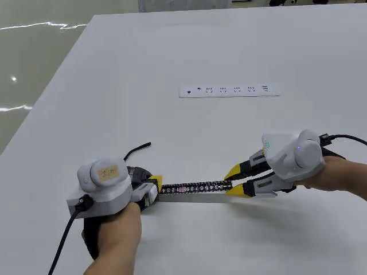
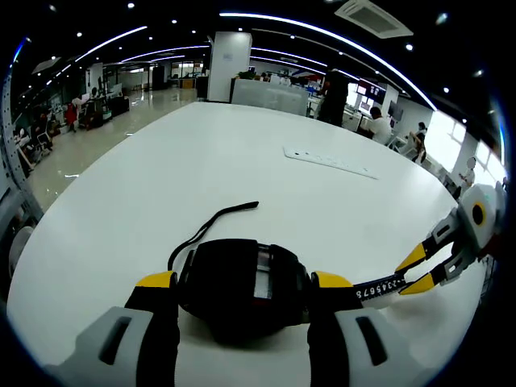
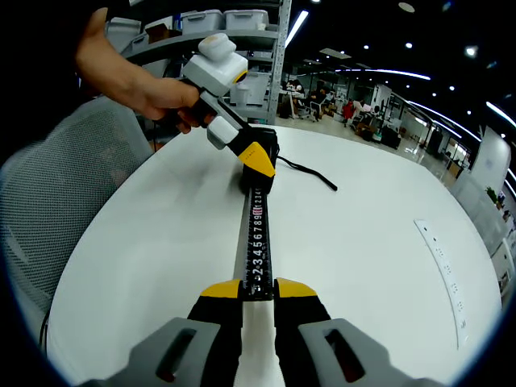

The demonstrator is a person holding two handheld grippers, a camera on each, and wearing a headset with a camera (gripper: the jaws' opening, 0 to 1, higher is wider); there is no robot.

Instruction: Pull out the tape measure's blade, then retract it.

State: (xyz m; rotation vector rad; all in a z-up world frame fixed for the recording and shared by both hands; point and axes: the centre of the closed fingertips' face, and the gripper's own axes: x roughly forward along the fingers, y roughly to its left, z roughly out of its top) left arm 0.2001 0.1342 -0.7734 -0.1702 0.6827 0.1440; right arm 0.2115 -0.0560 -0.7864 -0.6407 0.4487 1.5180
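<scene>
A: Where is the tape measure (image 1: 139, 174)?
B: Its case (image 2: 242, 286) sits on the table (image 1: 172, 69), close to the person, between the jaws of the left tool (image 1: 148, 186). The blade (image 1: 195, 188) runs from the case across to the right tool (image 3: 258, 290), low over the table

A: How will it handle?
B: The case looks hard, rounded and smooth, so it could twist in a loose grip; its flat sides are the place to clamp it. The blade is thin and springy. It is stiff along its curve, prone to kink if bent, and likely pulls back toward the case. Its tip is the best place to take hold

A: And the tools?
B: The left one is spread about as wide as the case and clenched on its two sides. The right one is nearly closed, pinching the blade's end between its yellow tips. The strap (image 2: 214, 222) lies loose behind the case, and a power strip (image 1: 229, 90) lies well apart

A: How far along?
B: A short stretch of blade is out, numbers up, so the pull seems under way and the retract is not yet done
</scene>
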